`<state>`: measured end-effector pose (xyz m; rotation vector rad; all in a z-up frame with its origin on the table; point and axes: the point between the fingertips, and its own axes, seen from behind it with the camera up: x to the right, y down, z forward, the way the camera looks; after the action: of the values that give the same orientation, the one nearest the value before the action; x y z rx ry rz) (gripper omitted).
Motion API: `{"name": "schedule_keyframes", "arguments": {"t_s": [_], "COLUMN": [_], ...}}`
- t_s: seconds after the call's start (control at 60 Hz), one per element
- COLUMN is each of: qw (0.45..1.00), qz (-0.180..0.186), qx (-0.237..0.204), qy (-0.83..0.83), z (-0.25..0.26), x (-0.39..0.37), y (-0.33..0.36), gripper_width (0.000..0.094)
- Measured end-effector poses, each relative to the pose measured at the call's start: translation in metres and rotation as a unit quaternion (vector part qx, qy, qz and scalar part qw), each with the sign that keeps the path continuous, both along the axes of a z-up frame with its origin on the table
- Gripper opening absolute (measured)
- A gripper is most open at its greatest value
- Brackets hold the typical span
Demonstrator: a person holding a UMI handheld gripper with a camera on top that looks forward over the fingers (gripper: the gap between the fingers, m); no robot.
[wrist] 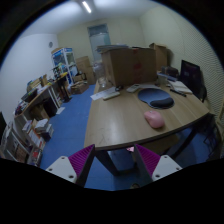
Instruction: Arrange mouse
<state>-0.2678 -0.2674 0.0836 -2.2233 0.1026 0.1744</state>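
A pink mouse (154, 119) lies on the near right part of a wooden table (118, 122). A dark round mouse mat (155, 97) lies just beyond it on the same table. My gripper (115, 160) is well short of the table, lower than its front edge, with the mouse ahead and to the right of it. Its two fingers with purple pads (82, 158) stand wide apart with nothing between them but blue floor and the table's leg.
A cardboard box (130, 64) stands at the table's far end. A monitor (189, 73) and papers sit on a desk to the right. Shelves and cluttered desks (40, 100) line the left wall. Blue floor (68, 120) lies between them and the table.
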Motion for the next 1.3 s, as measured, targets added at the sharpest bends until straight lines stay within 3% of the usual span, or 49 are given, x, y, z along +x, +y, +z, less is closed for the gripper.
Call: {"name": "schedule_keyframes", "arguments": {"t_s": [0.267, 0.6, 0.867, 0.9, 0.917, 0.933, 0.983, 1.083, 1.233, 1.3], "qw": [1.000, 0.998, 0.997, 0.996, 0.995, 0.995, 0.994, 0.990, 0.993, 0.996], "qz": [-0.017, -0.002, 0.021, 0.023, 0.025, 0.027, 0.020, -0.004, -0.005, 0.007], "qx": [0.006, 0.022, 0.043, 0.060, 0.063, 0.072, 0.086, 0.112, 0.051, 0.028], "qy": [-0.008, -0.052, -0.059, -0.067, -0.070, -0.070, -0.069, -0.089, -0.108, -0.079], "z": [-0.020, -0.041, -0.099, -0.097, -0.098, -0.095, -0.096, -0.096, -0.096, -0.088], "x": [0.063, 0.162, 0.170, 0.169, 0.169, 0.168, 0.172, 0.178, 0.176, 0.165], "y": [0.029, 0.103, 0.170, 0.177, 0.179, 0.182, 0.184, 0.186, 0.185, 0.183], "gripper_width": [0.0789, 0.0792, 0.0821, 0.0764, 0.0826, 0.0733, 0.0595, 0.0500, 0.0362, 0.0352]}}
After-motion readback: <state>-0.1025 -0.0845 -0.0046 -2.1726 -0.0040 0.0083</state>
